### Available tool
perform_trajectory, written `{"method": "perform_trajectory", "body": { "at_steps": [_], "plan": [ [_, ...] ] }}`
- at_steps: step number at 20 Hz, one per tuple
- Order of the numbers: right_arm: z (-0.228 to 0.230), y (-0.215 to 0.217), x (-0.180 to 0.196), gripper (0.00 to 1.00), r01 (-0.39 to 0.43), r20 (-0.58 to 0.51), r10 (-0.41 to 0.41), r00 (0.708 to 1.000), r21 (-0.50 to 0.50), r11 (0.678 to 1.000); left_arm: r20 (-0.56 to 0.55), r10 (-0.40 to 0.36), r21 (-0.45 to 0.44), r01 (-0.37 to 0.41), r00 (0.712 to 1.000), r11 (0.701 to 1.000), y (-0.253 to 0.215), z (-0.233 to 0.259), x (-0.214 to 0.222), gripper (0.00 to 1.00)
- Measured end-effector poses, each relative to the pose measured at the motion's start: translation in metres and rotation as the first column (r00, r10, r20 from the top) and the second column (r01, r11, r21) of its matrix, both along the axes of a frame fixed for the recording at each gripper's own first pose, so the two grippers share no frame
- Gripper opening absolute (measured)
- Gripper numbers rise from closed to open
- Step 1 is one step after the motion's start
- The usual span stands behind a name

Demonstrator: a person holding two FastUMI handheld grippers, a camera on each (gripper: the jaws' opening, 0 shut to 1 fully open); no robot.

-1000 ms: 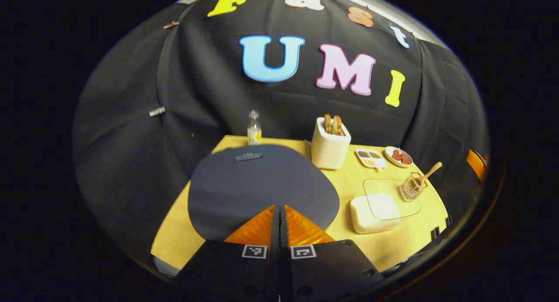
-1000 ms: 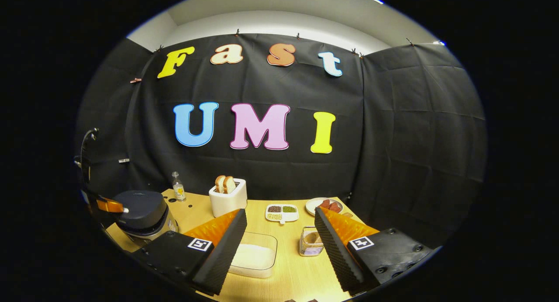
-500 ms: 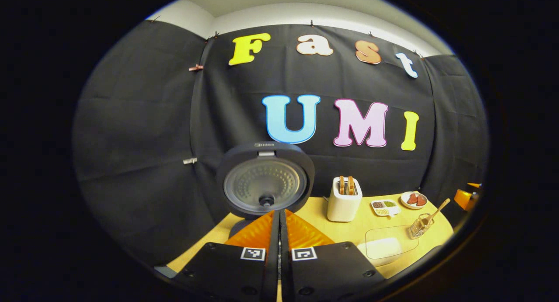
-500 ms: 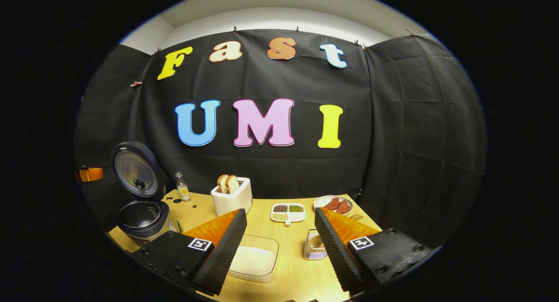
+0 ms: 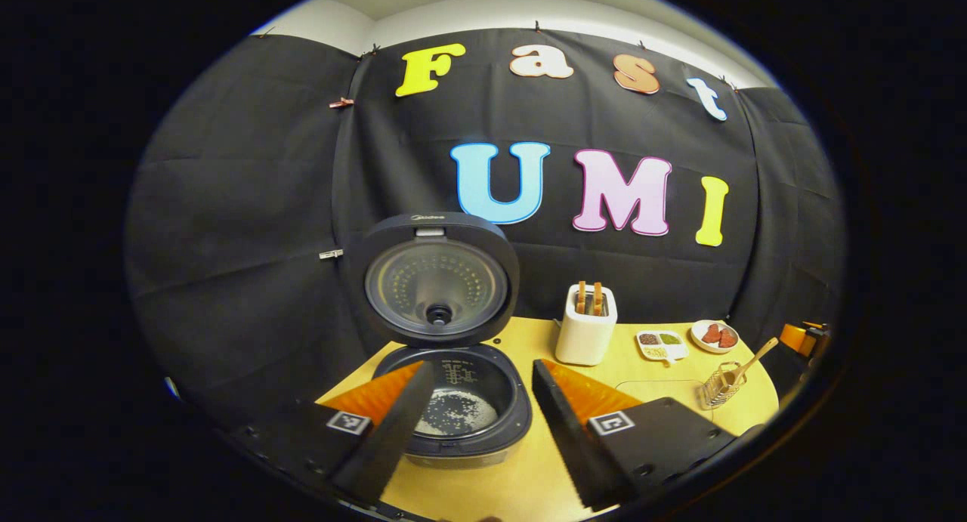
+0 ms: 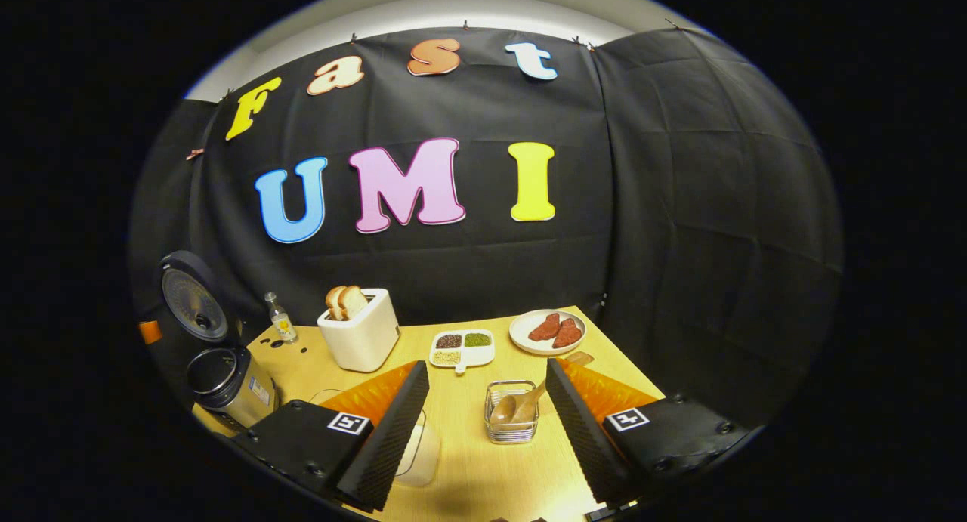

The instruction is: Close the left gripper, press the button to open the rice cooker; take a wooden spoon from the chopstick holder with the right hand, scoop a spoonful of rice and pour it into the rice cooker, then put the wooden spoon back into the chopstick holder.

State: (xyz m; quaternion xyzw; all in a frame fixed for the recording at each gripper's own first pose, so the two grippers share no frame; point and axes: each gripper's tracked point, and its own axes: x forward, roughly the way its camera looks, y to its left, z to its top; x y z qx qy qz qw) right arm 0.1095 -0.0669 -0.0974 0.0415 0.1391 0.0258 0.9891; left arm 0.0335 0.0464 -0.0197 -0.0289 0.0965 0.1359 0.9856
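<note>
The rice cooker point(image 5: 453, 409) is seen with its lid point(image 5: 432, 280) raised, at the table's point(image 6: 468, 461) left end. The left gripper point(image 5: 476, 424) is held with jaws wide and empty before it. The right gripper point(image 6: 483, 424), jaws likewise wide and empty, is best lowered squarely over the one wooden spoon point(image 6: 521, 407) in the one chopstick holder point(image 6: 512, 424). Two toast slices point(image 6: 344, 301) are counted.

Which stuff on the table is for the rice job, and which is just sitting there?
For the job:
rice cooker, lid up
wooden spoon
chopstick holder
rice container

Just sitting there:
toaster
bottle
divided dish
plate
</note>
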Motion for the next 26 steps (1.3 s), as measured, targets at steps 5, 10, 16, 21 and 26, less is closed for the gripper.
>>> {"method": "perform_trajectory", "body": {
  "at_steps": [5,10,16,21,26],
  "plan": [
    [-0.041,-0.025,0.024,0.98,0.020,-0.107,-0.012,0.994,0.067,0.998,-0.045,0.039,0.015,-0.039,0.998,0.999,-0.025,-0.009,-0.002,0.98],
    [-0.076,-0.046,0.057,0.99,0.033,-0.170,-0.017,0.985,0.089,0.995,-0.101,0.080,0.049,-0.075,0.992,0.996,-0.042,-0.019,-0.005,0.98],
    [-0.126,-0.060,0.100,0.99,0.083,-0.257,-0.036,0.966,0.172,0.982,-0.151,0.136,0.049,-0.130,0.979,0.990,-0.062,-0.029,-0.007,0.97],
    [-0.134,-0.056,0.134,0.97,0.097,-0.240,-0.033,0.970,0.258,0.961,-0.206,0.144,0.086,-0.129,0.968,0.988,-0.081,-0.043,-0.010,0.98],
    [-0.133,-0.050,0.149,0.54,0.099,-0.227,-0.027,0.973,0.311,0.945,-0.232,0.131,0.104,-0.109,0.964,0.989,-0.101,-0.050,-0.007,0.97]
  ]
}}
